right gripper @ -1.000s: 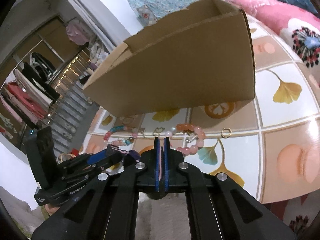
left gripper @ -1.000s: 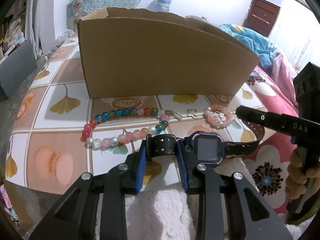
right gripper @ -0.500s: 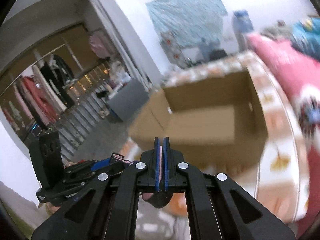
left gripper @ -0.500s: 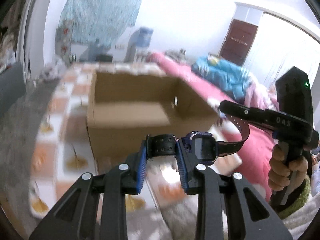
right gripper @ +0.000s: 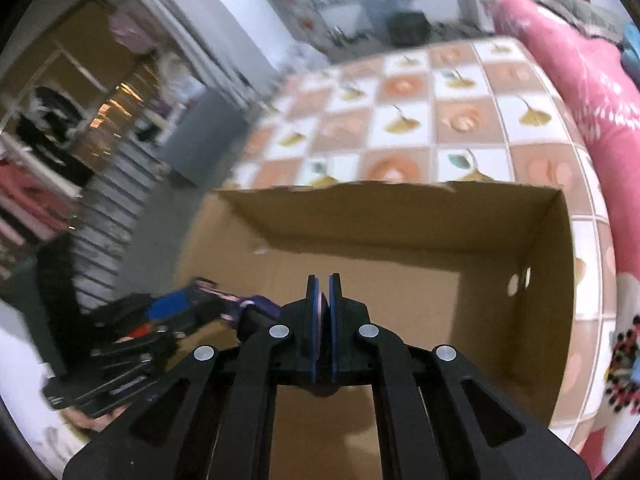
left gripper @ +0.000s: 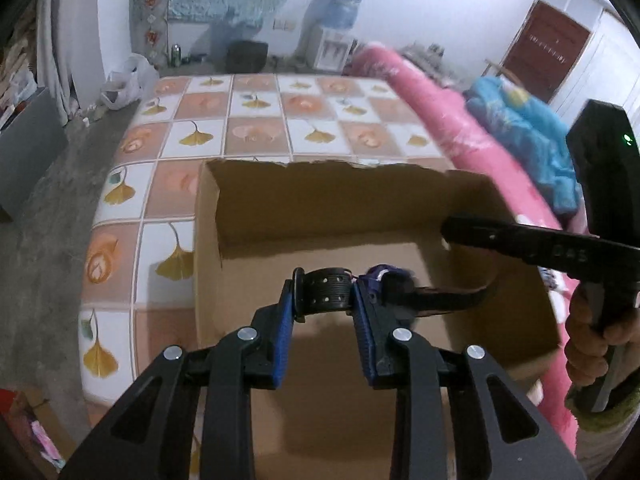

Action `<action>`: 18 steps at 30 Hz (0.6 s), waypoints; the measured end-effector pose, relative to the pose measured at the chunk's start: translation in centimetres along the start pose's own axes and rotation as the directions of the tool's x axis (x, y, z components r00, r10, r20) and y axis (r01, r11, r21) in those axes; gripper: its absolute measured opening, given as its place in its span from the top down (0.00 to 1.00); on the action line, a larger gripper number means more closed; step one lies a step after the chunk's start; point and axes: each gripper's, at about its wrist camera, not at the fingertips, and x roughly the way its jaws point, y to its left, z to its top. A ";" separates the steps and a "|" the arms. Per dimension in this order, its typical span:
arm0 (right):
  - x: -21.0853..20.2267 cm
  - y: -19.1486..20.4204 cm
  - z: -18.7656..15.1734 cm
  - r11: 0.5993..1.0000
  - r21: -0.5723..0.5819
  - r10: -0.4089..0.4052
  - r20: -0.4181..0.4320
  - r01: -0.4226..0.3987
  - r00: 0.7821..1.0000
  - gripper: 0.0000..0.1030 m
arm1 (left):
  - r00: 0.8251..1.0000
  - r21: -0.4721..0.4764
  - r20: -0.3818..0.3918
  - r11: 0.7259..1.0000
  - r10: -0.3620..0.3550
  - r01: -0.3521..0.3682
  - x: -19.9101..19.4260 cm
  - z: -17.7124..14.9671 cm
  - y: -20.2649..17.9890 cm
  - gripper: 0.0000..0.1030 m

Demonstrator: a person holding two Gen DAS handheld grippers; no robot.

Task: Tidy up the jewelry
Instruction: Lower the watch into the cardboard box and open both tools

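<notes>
A purple watch with a black strap [left gripper: 384, 280] hangs between my two grippers over the open cardboard box [left gripper: 256, 216]. My left gripper [left gripper: 323, 292] is shut on the black strap end. My right gripper [right gripper: 323, 300] is shut on the pink inner side of the other strap end [right gripper: 320, 308]. In the left wrist view the right gripper [left gripper: 452, 232] reaches in from the right above the box. In the right wrist view the left gripper [right gripper: 188, 304] and the watch [right gripper: 256, 304] show at the lower left, blurred. The box inside looks bare.
The box stands on a table [left gripper: 256, 120] covered with a leaf-patterned tile cloth. A pink flowered blanket [left gripper: 460, 136] and blue bedding lie along the right. Grey floor [left gripper: 40, 264] drops off at the left. The bead bracelets are out of view.
Both grippers lifted the watch from the table in front of the box and carried it up and forward over the box opening. The beads dropped out of view.
</notes>
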 end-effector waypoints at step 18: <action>2.2 1.8 -0.1 0.987 -0.152 -0.067 -0.128 0.047 0.990 0.61 | 0.985 -0.021 0.167 0.999 0.044 -0.041 -3.8 0.1 2.2 0.36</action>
